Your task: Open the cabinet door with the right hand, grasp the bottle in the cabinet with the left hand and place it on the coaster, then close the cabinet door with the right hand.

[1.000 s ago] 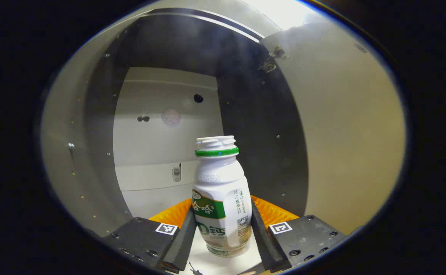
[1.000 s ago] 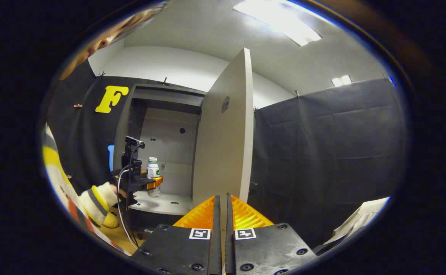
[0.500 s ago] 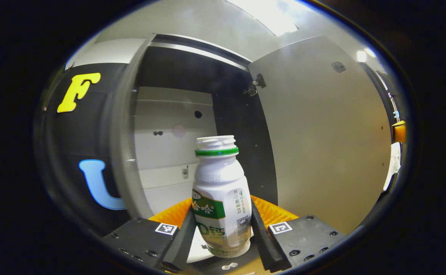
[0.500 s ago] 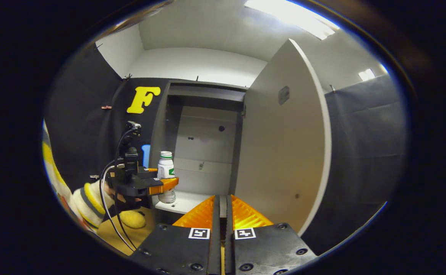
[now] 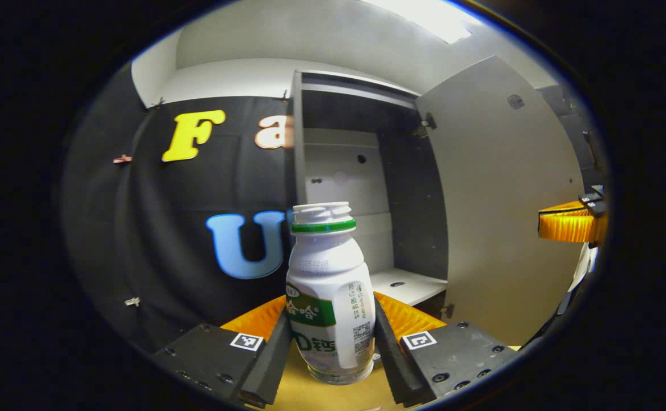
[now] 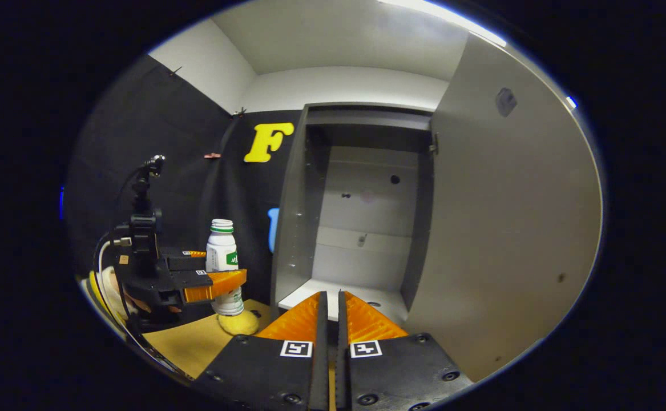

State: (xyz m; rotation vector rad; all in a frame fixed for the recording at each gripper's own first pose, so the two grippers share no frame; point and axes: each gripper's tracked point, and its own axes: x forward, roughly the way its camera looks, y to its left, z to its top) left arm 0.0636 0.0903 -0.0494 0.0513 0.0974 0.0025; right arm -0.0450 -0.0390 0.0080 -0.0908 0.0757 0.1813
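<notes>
Left gripper (image 5: 330,334) was clamped on the bottle (image 5: 329,297), both fingers pressing its lower sides, bottle upright at center-bottom of the left gripper view. In the right gripper view the bottle (image 6: 222,264) sat at left of frame, just above a yellow coaster (image 6: 239,323) on the tan table (image 6: 190,342); contact unclear. Cabinet (image 6: 361,211) stood center frame, cabinet door (image 6: 515,228) swung wide at right. Right gripper (image 6: 329,319) was at bottom center, fingers closed together, holding nothing.
</notes>
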